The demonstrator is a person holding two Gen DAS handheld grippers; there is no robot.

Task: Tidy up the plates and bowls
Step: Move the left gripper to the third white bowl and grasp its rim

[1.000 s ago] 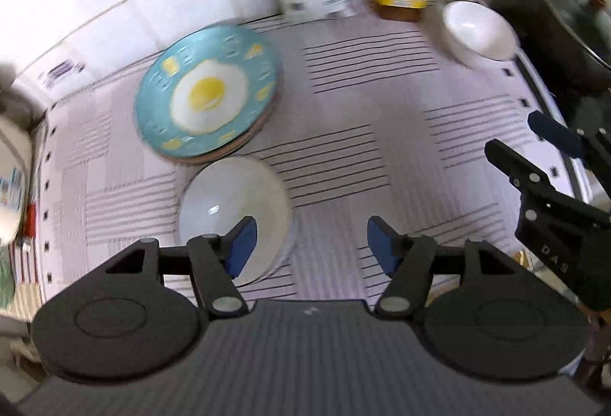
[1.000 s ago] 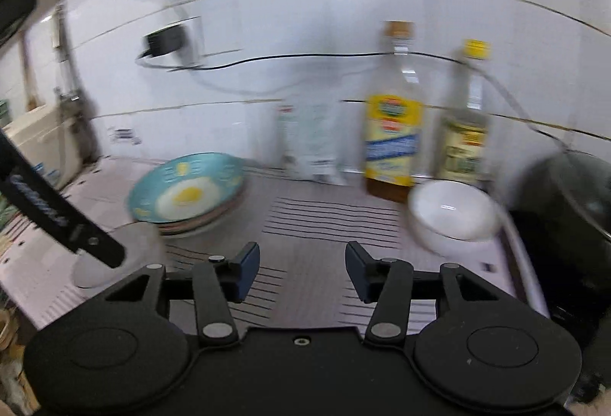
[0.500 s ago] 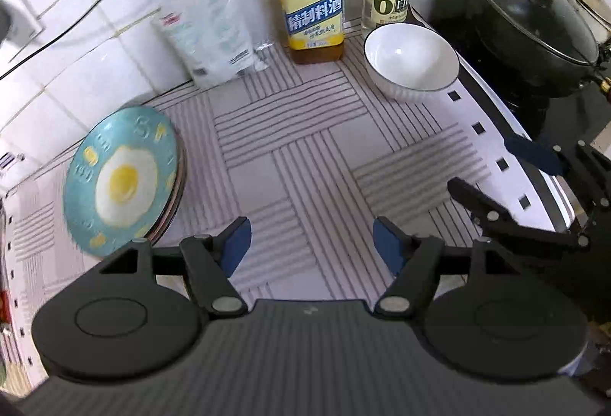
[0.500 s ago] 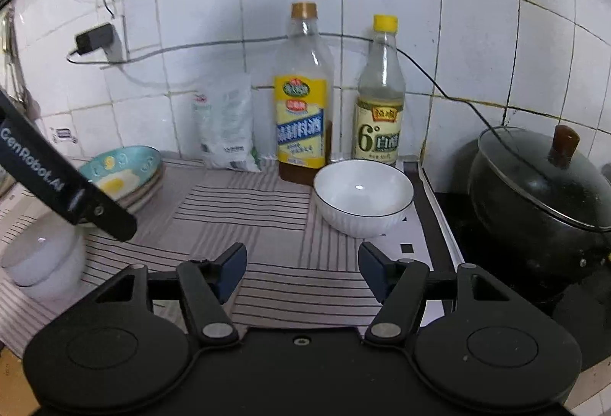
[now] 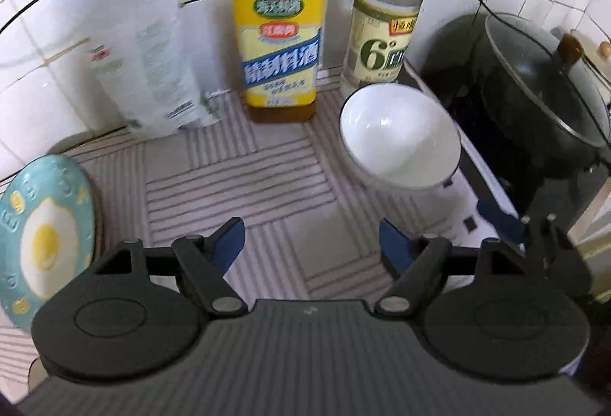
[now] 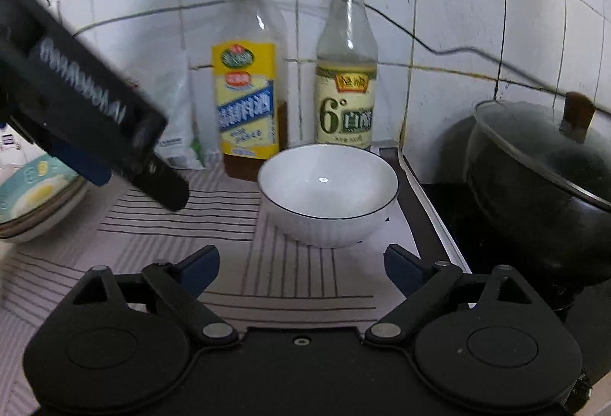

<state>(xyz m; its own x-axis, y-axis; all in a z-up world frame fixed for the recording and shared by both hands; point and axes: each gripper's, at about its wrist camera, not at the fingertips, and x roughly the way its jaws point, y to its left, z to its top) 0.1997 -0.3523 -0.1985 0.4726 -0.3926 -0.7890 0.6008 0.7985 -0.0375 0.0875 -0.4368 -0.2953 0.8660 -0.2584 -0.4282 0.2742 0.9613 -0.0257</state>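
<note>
A white bowl (image 5: 399, 145) stands upright on the striped mat, in front of two bottles; it also shows in the right wrist view (image 6: 328, 192). A teal plate with a fried-egg picture (image 5: 42, 236) tops a stack of plates at the left, seen too in the right wrist view (image 6: 32, 192). My left gripper (image 5: 311, 242) is open and empty, a little short and left of the bowl. My right gripper (image 6: 301, 263) is open and empty, just in front of the bowl. The left gripper's body (image 6: 88, 114) crosses the right wrist view at the left.
A yellow-labelled bottle (image 6: 248, 80) and a vinegar bottle (image 6: 345, 72) stand against the tiled wall behind the bowl. A white packet (image 5: 152, 72) leans on the wall. A black lidded pot (image 6: 542, 179) sits on the stove at the right. The striped mat (image 5: 236, 183) covers the counter.
Both grippers have moved right and closer to the white bowl and bottles. The plate stack has slid to the left edge. The upturned bowl on the left has left both views.
</note>
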